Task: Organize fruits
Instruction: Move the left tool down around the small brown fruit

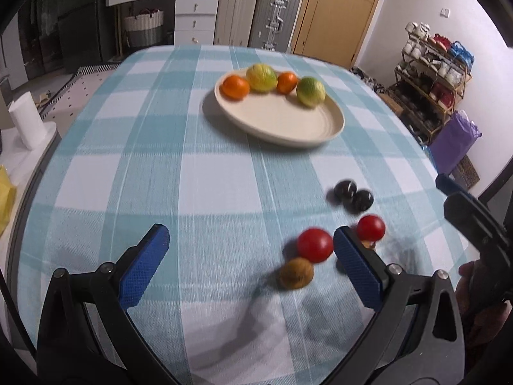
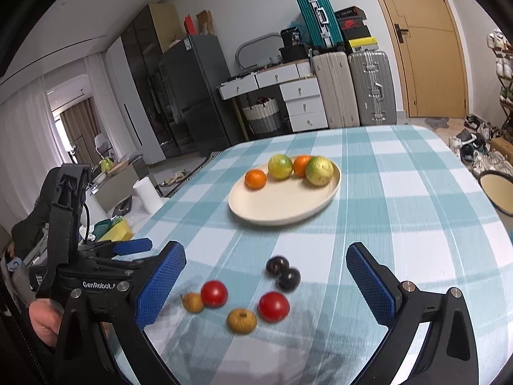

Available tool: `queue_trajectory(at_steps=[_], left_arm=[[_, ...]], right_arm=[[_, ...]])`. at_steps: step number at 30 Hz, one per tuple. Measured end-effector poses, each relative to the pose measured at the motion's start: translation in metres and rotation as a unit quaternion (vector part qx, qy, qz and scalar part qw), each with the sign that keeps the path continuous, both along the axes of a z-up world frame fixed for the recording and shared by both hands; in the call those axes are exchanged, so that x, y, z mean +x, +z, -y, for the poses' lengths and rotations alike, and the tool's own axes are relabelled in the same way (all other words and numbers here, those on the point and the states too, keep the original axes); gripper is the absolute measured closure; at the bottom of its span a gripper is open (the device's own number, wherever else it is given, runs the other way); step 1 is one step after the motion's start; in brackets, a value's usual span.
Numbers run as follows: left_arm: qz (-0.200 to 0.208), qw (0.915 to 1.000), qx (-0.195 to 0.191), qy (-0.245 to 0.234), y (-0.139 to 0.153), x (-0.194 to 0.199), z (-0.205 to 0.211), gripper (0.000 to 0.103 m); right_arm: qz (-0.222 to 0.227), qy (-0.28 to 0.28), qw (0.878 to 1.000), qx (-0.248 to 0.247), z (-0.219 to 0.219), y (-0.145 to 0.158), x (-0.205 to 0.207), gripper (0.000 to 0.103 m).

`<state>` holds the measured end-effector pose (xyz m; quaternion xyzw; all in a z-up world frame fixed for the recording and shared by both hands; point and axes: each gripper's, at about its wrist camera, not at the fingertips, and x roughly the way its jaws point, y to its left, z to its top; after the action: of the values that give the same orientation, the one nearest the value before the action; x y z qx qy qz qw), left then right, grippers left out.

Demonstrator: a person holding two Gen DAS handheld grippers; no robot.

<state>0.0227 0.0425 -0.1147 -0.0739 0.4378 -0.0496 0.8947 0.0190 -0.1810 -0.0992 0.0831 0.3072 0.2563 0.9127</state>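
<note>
Tomatoes [image 2: 214,293] and other small fruits are seen low between the spread fingers of the right gripper [image 2: 266,285]; the left gripper [image 1: 251,256], also spread, is offset leftwards.

Woven cloth tablecloth [image 1: 192,176], glossy tomatoes [image 1: 315,244], prob. ceramic plate [image 1: 288,128]

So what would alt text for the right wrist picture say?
An open blue-padded claw hovers over small loose fruits on a blue-and-white checked tablecloth; beyond them, a cream oval plate holds two oranges and two yellow-green citrus fruits.
</note>
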Motion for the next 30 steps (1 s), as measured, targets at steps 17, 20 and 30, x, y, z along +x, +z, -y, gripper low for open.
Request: queue_trajectory(at_steps=[17,20,30], left_arm=[[-0.032,0.9984,-0.021,-0.041,-0.027,-0.009,0.013,0.018],[-0.032,0.9979,-0.02,-0.053,-0.027,-0.01,0.016,0.027],[-0.029,0.9955,-0.015,-0.089,-0.026,-0.013,0.028,0.079]], right_arm=[[-0.018,0.004,1.0,-0.015,0.0,-0.015,-0.015,0.0],[-0.023,0.0,1.0,-0.015,0.002,-0.018,-0.014,0.0],[-0.031,0.003,0.999,-0.015,0.004,-0.022,-0.014,0.0]])
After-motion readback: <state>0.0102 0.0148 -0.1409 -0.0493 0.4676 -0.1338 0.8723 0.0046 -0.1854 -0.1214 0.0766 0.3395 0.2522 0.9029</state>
